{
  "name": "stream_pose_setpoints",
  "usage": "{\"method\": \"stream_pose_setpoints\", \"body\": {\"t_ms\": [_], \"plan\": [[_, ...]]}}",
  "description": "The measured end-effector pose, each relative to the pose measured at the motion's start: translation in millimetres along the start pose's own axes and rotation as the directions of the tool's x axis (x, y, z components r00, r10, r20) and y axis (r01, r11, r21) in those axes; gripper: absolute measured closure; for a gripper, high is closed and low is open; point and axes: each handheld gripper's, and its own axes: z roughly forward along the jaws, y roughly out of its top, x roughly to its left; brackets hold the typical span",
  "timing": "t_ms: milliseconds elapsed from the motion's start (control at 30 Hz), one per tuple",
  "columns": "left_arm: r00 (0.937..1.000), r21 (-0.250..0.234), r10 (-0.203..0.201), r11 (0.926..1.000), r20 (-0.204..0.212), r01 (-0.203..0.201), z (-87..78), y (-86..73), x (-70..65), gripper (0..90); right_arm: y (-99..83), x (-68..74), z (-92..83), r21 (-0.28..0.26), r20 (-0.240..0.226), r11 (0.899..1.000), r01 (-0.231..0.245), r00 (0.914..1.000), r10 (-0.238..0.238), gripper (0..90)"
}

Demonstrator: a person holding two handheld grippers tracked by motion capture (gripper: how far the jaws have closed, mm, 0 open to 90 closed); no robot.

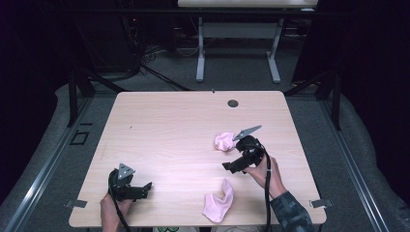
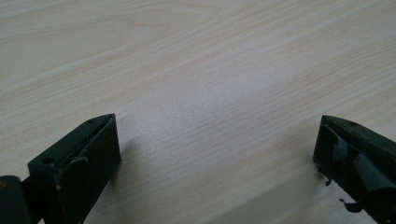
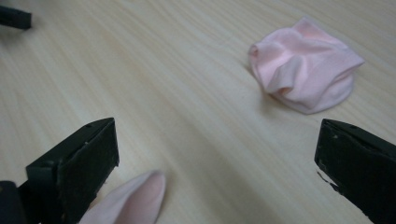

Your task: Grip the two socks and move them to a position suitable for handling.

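Pink socks, 2 of them (image 1: 225,141) (image 1: 218,201), lie on the wooden surface (image 1: 169,130); left claw (image 2: 217,158) and right claw (image 3: 217,158) both gape wide, empty.

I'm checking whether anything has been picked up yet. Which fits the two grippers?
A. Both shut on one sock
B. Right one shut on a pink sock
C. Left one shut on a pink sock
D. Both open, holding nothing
D: the left gripper has its jaws spread over bare table, and the right gripper has its jaws apart, with the bunched pink sock and the other pink sock lying free.

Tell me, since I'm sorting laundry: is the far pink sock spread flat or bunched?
Bunched: the far pink sock sits crumpled in a rounded lump with folds.
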Motion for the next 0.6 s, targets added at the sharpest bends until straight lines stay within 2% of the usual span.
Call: {"method": "stream_pose_setpoints", "body": {"t_ms": [33, 67, 233, 333, 367, 600], "plan": [[1.0000, 0.001, 0.001, 1.0000, 0.000, -0.001, -0.1, 0.0, 0.1, 0.4, 6.6, -8.6, 6.4, 0.001, 0.014, 1.000, -0.009, 0.9999, 0.009, 0.0], [1.0000, 0.001, 0.001, 1.0000, 0.000, -0.001, -0.1, 0.0, 0.1, 0.4, 9.7, -13.1, 10.0, 0.004, 0.005, 1.000, -0.018, 0.9998, 0.018, 0.0], [1.0000, 0.000, 0.000, 1.0000, 0.000, 0.000, 0.0, 0.0, 0.0, 0.4, 20.8, -26.2, 23.4, 0.010, 0.015, 0.999, -0.040, 0.9991, 0.040, 0.0], [1.0000, 0.000, 0.001, 1.0000, 0.000, -0.001, 0.0, 0.0, 0.1, 0.4, 28.0, -33.6, 33.5, 0.033, 0.016, 0.998, -0.054, 0.9985, 0.053, 0.0], [1.0000, 0.001, 0.001, 1.0000, 0.001, -0.001, -0.1, 0.0, 0.1, 0.4, 30.0, -35.8, 37.2, 0.034, 0.031, 0.998, -0.058, 0.9979, 0.057, 0.4], [1.0000, 0.000, 0.001, 1.0000, 0.000, -0.001, 0.0, 0.0, 0.1, 0.4, 39.7, -54.9, 65.1, 0.049, 0.076, 0.995, -0.093, 0.9932, 0.089, 14.3]]}}
